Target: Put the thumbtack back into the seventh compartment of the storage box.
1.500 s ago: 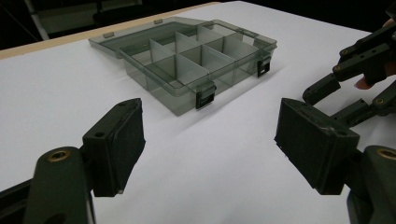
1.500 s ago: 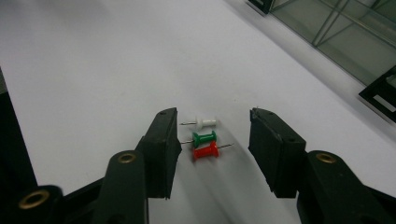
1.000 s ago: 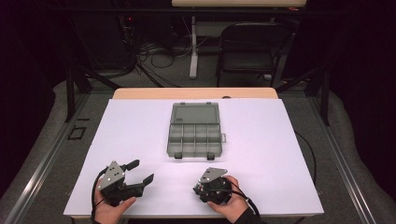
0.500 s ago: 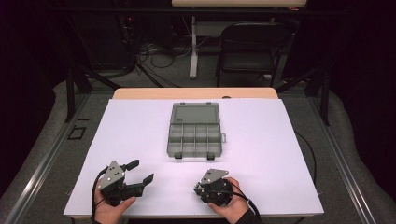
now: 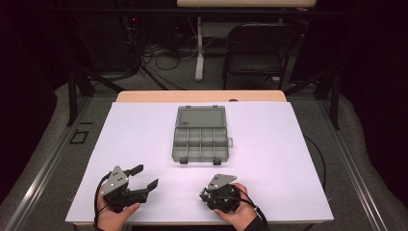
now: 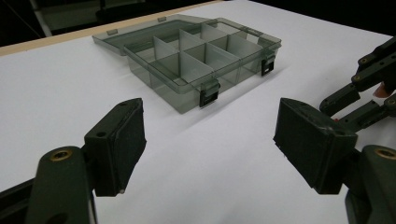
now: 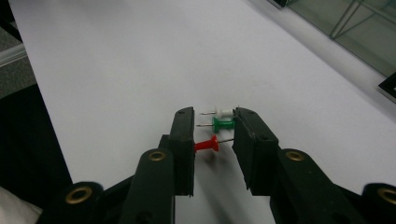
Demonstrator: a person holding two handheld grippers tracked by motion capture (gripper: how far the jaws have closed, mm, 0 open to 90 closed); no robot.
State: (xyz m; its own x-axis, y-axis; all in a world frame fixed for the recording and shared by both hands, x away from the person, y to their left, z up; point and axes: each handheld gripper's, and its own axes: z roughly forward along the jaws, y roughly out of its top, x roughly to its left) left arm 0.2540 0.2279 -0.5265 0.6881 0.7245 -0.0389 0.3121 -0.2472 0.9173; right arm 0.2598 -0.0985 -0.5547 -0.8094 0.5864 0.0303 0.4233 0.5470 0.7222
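Note:
My right gripper (image 7: pixel 214 128) is shut on three push pins held crosswise between its pads: a white one (image 7: pixel 223 112), a green one (image 7: pixel 223 124) and a red one (image 7: pixel 207 145). In the high view it (image 5: pixel 207 195) rests low over the white table sheet near the front edge. My left gripper (image 5: pixel 144 176) sits at the front left, open, with nothing between its jaws (image 6: pixel 210 140). A clear grey compartment box (image 5: pixel 200 134) lies open at the table's middle, lid flat behind it; its compartments (image 6: pixel 196 56) look empty.
The white sheet (image 5: pixel 288 159) covers the table, with a wooden edge (image 5: pixel 202 96) at the back. The box corner (image 7: pixel 355 23) lies ahead and right of the right gripper. The right gripper's linkage (image 6: pixel 369 93) shows beside the left one. A chair (image 5: pixel 260 48) stands beyond the table.
Both hands stay where they were. The right gripper's jaws look slightly narrower than a second ago.

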